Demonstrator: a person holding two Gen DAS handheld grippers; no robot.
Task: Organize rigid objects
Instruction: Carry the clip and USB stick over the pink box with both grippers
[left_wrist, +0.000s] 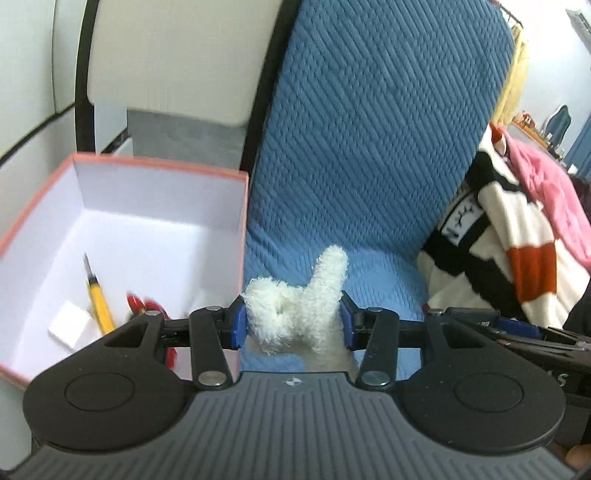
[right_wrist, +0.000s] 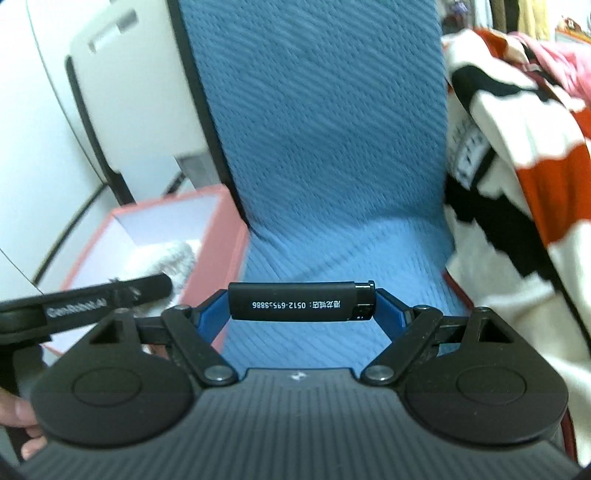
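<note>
My left gripper (left_wrist: 291, 319) is shut on a white fluffy plush toy (left_wrist: 295, 306), held above the blue quilted seat (left_wrist: 332, 269). My right gripper (right_wrist: 301, 306) is shut on a black lighter (right_wrist: 295, 301) with white printed digits, gripped end to end and lying crosswise between the blue pads. A pink box (left_wrist: 37, 218) with a white inside stands at the left; in it lie a yellow utility knife (left_wrist: 99, 302), a red object (left_wrist: 146, 304) and a small white block (left_wrist: 72, 325). In the right wrist view the pink box (right_wrist: 225, 258) sits lower left, with the plush toy (right_wrist: 173, 262) over it.
A striped black, white and orange blanket (left_wrist: 517, 266) and pink fabric (left_wrist: 546, 184) are piled at the right of the seat. The blue quilted backrest (right_wrist: 314, 129) rises behind. A white cabinet (right_wrist: 110, 92) stands at the left. A hand (right_wrist: 18, 413) holds the other gripper's handle.
</note>
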